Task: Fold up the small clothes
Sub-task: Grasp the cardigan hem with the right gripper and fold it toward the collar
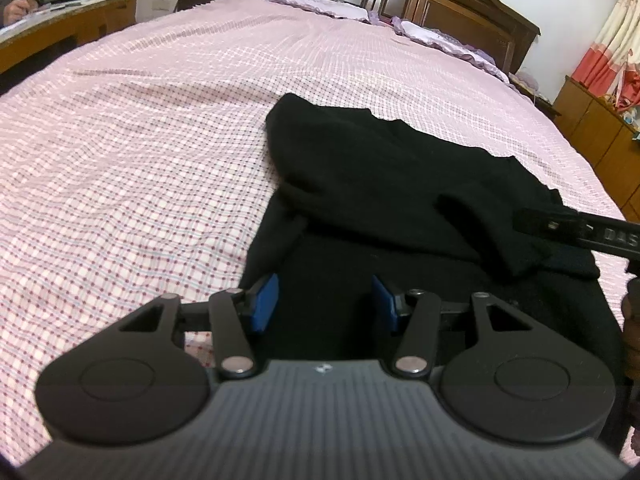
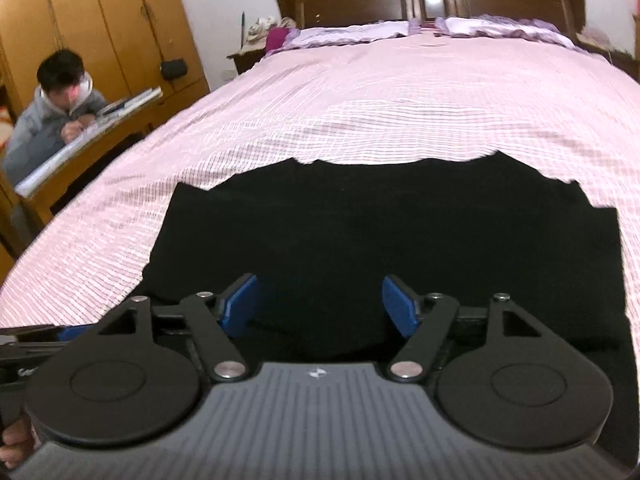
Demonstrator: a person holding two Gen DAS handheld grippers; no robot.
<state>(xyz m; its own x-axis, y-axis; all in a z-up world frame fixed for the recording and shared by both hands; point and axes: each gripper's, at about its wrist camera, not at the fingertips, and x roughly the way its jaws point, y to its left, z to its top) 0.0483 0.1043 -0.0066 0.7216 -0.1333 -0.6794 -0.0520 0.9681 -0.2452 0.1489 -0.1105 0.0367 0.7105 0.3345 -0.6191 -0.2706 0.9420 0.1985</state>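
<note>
A black garment (image 1: 384,184) lies on the bed (image 1: 140,128) near its foot edge, partly folded, with one layer doubled back over the rest. The left gripper (image 1: 325,300) hovers over the cloth's near part, jaws spread wide, holding nothing. The right gripper (image 2: 320,306) is likewise wide open above the garment's near edge, apparently not touching it, though black fabric hides detail.
</note>
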